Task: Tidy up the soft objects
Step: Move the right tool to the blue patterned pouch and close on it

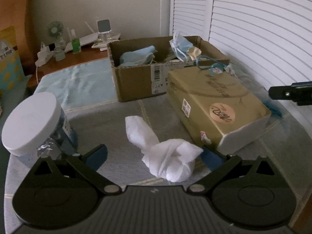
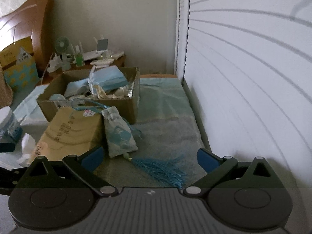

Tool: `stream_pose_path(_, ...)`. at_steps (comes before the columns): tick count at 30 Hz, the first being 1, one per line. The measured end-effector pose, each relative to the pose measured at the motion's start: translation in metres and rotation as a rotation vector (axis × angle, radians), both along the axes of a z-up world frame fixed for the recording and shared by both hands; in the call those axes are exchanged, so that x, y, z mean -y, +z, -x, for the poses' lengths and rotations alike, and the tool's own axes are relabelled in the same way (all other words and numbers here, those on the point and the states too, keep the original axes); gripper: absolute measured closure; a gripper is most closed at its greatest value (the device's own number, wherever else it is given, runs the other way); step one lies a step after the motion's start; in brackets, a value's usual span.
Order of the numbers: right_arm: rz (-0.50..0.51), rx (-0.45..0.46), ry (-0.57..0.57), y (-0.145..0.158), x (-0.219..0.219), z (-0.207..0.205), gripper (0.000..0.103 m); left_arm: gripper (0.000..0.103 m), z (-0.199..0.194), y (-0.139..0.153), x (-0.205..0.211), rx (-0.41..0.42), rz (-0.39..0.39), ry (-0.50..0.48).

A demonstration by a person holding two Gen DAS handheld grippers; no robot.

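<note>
The left gripper (image 1: 154, 154) is spread wide and empty around the crumpled white cloth (image 1: 165, 152) on the bed; closing on one loose fold could let the rest trail and snag the closed tan gift box (image 1: 216, 105) just right of it. The right gripper (image 2: 150, 158), also released, hovers over the blue tassel (image 2: 161, 167) of a pale patterned fabric pouch (image 2: 119, 132); pinching only strands could let them slip. The far open brown cardboard box (image 1: 136, 81) already holds light-blue soft bundles.

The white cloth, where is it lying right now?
In the left wrist view the white cloth lies crumpled on the bed, between the open left claw's fingers, beside the tan box.
</note>
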State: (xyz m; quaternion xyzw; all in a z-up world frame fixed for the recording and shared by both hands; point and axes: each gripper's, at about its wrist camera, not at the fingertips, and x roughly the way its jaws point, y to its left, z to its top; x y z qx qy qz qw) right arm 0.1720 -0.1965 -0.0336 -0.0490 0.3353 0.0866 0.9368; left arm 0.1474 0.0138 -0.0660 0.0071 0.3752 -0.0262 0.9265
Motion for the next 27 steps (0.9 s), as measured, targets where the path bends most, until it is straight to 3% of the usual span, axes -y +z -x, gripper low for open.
stream_pose_path(4, 0.007, -0.003, 0.001, -0.002, -0.001, -0.007, 0.005, 0.001, -0.003, -0.005, 0.001, -0.014, -0.013, 0.004)
stream_pose_path(9, -0.026, -0.014, 0.041, -0.002, 0.001, -0.020, 0.023, 0.001, -0.006, -0.008, -0.001, -0.020, -0.006, 0.007)
stream_pose_path(13, -0.086, -0.040, 0.082, -0.005, 0.003, -0.034, 0.032, 0.001, -0.008, -0.010, -0.001, -0.029, 0.005, 0.001)
stream_pose_path(15, -0.108, -0.052, 0.103, -0.006, 0.004, -0.039, 0.042, 0.001, -0.009, -0.012, -0.001, -0.036, 0.014, 0.003)
stream_pose_path(23, -0.146, -0.108, 0.177, -0.018, -0.002, -0.056, 0.047, 0.001, -0.011, -0.016, -0.004, -0.049, 0.033, 0.016)
stream_pose_path(27, -0.128, -0.131, 0.199, -0.027, -0.009, -0.060, 0.058, 0.001, -0.012, -0.016, -0.003, -0.048, 0.028, 0.018)
